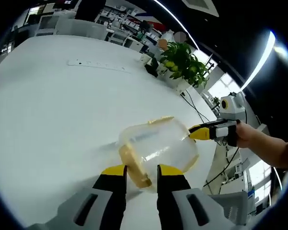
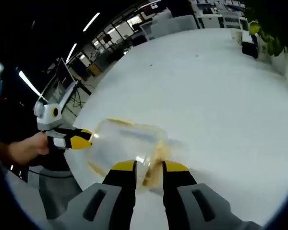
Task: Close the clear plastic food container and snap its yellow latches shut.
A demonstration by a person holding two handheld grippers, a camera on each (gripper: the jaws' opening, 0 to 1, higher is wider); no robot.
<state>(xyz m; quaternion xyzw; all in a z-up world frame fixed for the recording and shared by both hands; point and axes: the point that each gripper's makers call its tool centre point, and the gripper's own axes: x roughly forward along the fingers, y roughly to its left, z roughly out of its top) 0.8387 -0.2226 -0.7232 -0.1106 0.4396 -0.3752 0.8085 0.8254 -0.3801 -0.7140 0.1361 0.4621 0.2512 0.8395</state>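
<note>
Count: 1 clear plastic food container with pale-yellow latches (image 1: 158,148) on 1 big white round table (image 1: 48,110), approx 6 o'clock in the left gripper view; at least 2 latches show, exact no. can't tell. 2 yellow-tipped black-and-grey two-jaw grippers: left gripper (image 1: 141,171), right gripper (image 2: 149,166), w/ 1 person's hand (image 1: 252,136) at 3 o'clock. Also 1 green leafy potted plant (image 1: 182,62) at 1 o'clock, 1 long white power strip (image 1: 98,65) at 11.

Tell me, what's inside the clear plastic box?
Nothing shows inside the clear box; the white table shows through its walls. The yellowish part by the left gripper blocks a little corner.
</note>
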